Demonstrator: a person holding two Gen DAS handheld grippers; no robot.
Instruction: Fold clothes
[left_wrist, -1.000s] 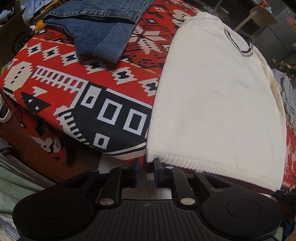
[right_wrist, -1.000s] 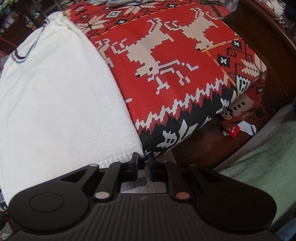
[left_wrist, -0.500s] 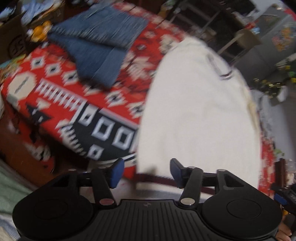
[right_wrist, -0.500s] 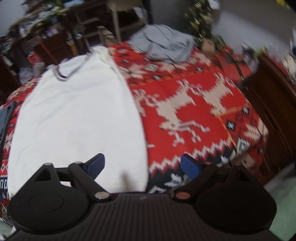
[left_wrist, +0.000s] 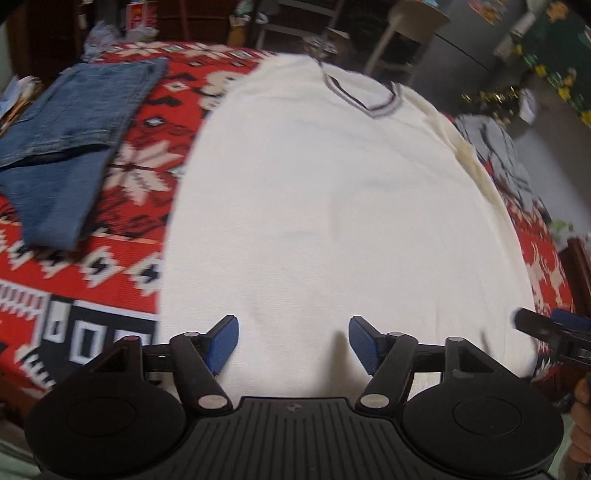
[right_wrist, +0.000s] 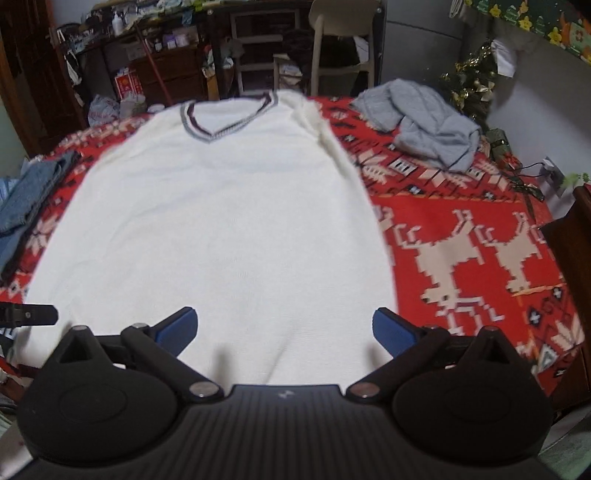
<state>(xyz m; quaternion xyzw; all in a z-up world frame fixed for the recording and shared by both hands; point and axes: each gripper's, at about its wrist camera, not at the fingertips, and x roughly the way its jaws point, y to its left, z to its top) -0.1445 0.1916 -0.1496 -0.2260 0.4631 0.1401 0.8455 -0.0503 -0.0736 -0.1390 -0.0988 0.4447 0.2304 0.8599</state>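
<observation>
Lying lengthwise, collar pointing away, the white sweater (right_wrist: 221, 229) sits free beneath both opening tools.

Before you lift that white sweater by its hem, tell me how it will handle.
The white sweater looks like soft knit lying flat on the red blanket, so it will probably droop and sag between two grip points. It seems light for its size. The knit surface should grip rather than slip.
</observation>
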